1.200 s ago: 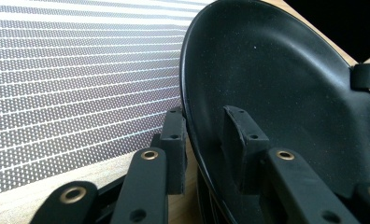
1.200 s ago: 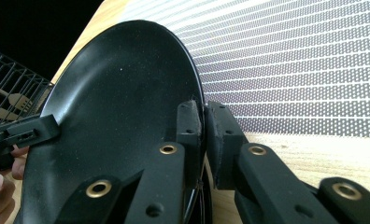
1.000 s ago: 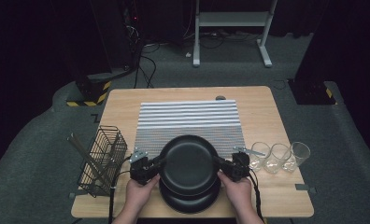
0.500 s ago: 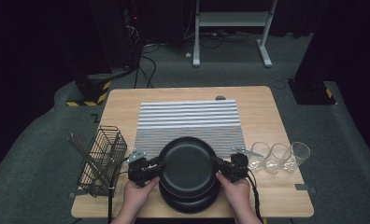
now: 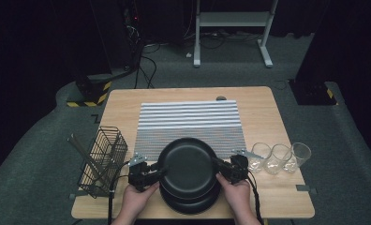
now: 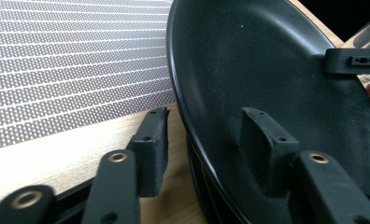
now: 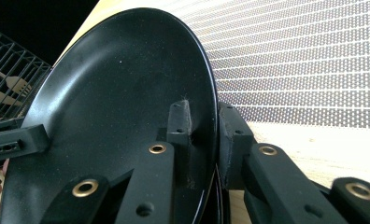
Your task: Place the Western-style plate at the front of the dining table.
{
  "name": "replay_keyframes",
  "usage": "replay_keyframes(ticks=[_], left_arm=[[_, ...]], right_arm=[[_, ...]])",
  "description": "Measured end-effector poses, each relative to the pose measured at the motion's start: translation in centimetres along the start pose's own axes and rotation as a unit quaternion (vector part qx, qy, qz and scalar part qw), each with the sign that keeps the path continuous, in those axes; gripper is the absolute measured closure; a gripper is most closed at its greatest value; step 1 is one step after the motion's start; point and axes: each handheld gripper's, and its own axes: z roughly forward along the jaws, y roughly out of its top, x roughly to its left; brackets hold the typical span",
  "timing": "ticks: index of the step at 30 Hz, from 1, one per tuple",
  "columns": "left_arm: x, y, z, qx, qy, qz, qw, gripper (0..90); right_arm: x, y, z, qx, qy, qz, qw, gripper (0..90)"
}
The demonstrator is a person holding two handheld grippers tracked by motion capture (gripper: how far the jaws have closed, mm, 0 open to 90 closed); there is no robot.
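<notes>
Black plate [image 5: 187, 164], topmost of a stack of black plates [image 5: 189, 202], is seen at the middle of the table's near edge, overlapping the near edge of the striped mat [image 5: 189, 121].

Left to right across the table [image 5: 286, 206]:

- Wire basket [image 5: 104, 159] is stood by the left edge; utensils with long handles [image 5: 83, 152] are leaned inside it.
- Left hand [image 5: 136, 200] is brought in over the near edge, with the left gripper [image 5: 154, 170] held at the plate's left rim. In the left gripper view [image 6: 206, 140] the jaws are spread: one finger [image 6: 265, 140] lies over the plate's inner face, the other [image 6: 150, 144] stands clear of the rim, with bare wood showing in the gap. The jaws have just been opening; the plate's rim sits between them, unclamped.
- The top plate is raised above the stack; the lower rims are seen beneath it.
- Right gripper [image 5: 221, 168] is set at the plate's right rim, carried by the right hand [image 5: 237, 197]. In the right gripper view [image 7: 204, 135] the rim is pinched between both pads, one inside the plate, one outside.
- Three clear glasses [image 5: 279, 158] are lined up just beside the right gripper, toward the right edge.
- A small dark disc [image 5: 220, 98] is noted at the far edge, beyond the mat.
</notes>
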Motion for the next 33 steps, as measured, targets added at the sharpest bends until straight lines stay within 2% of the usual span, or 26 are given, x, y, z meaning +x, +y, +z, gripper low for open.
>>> replay_keyframes(ticks=[5, 19, 33], left_arm=[[-0.3, -0.1, 0.0, -0.007, -0.004, 0.006, 0.9999, 60.7], [-0.1, -0.1, 0.0, -0.001, -0.012, 0.001, 0.9999, 62.2], [-0.5, 0.0, -0.5, -0.017, -0.01, 0.014, 0.9997, 64.8]], right_arm=[[-0.1, -0.3, -0.1, -0.004, 0.007, -0.002, 1.0, 77.1], [-0.2, -0.4, -0.6, -0.007, 0.016, -0.002, 0.9999, 78.5], [0.3, -0.6, -1.4, -0.023, 0.015, -0.01, 0.9996, 79.2]])
